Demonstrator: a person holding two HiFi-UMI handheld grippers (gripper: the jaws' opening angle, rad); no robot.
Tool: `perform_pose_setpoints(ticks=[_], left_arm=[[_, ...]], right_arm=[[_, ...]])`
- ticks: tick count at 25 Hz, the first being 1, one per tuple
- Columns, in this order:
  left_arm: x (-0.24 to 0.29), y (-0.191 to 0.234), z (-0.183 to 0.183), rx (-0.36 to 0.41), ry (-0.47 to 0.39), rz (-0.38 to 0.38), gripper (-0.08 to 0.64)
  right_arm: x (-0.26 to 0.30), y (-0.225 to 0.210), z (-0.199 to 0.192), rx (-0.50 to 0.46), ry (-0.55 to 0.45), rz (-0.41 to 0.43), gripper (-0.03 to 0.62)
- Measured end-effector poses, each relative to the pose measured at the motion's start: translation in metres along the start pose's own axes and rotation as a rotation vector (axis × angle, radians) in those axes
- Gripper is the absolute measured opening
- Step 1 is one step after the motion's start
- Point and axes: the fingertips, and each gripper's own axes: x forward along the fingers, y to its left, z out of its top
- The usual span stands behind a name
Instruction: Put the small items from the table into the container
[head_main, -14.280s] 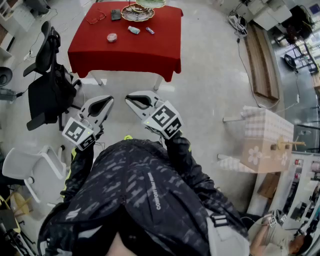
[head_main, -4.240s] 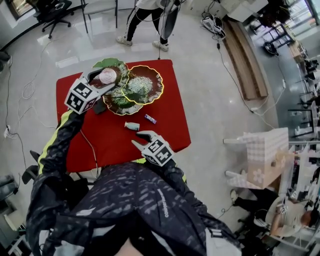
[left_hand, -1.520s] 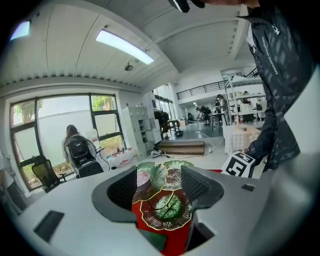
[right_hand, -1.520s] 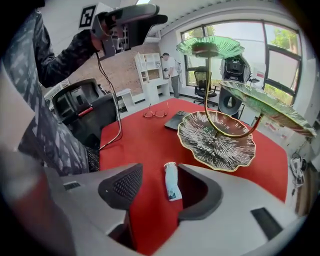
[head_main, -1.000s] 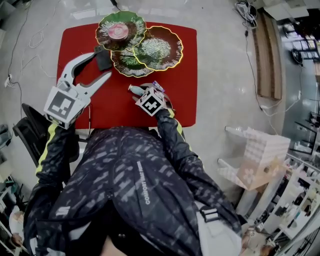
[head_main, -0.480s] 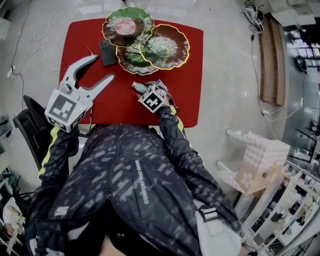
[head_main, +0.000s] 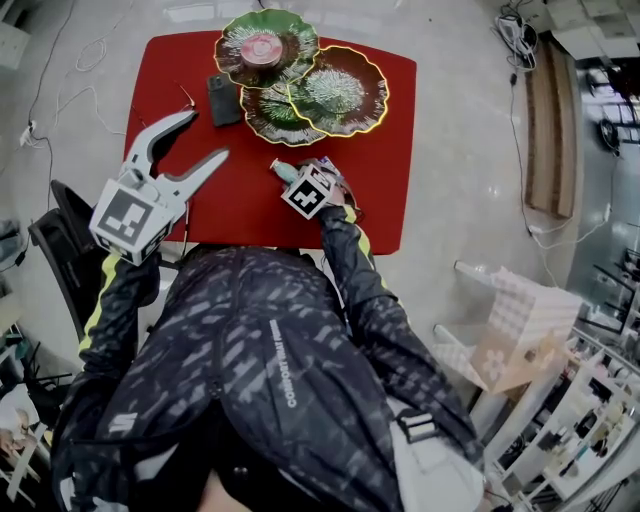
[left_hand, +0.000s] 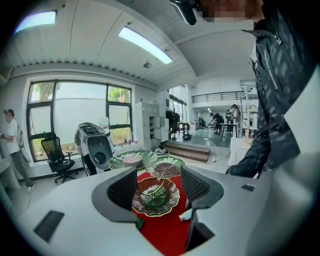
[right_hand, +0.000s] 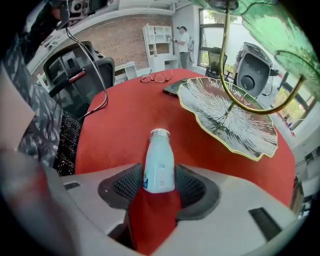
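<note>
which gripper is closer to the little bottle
Right. The right gripper has its fingers on either side of the bottle; the left gripper hangs open, well off to its left in the head view.

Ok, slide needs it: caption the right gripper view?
Right gripper clasps a small white bottle lying on the red tablecloth.

A small white bottle (right_hand: 159, 162) lies on its side toward the table's (head_main: 240, 215) front edge; the leaf-shaped dishes (head_main: 335, 92) stand at the far edge.
</note>
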Motion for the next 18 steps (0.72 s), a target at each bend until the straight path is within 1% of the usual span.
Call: perform_pose_setpoints(ticks=[8,13,18], left_arm=[[-0.0089,-0.0014,-0.0058,-0.020,0.004,0.014,0.278],[-0.0085,-0.0039,-0.0094,-0.028,0.010,0.002,0.278],[-0.0073,-0.0049,-0.0071,-0.024,0.007,-0.006,0.278]], right_arm=[[0.0009,0.0000,-0.0009,0.013,-0.022,-0.003,0.210],[0.0020,0.0002,0.0007,0.041,-0.047,0.001,0.196],[0.0020,0.0000,0.0009,0.067,-0.064,-0.015,0.189]])
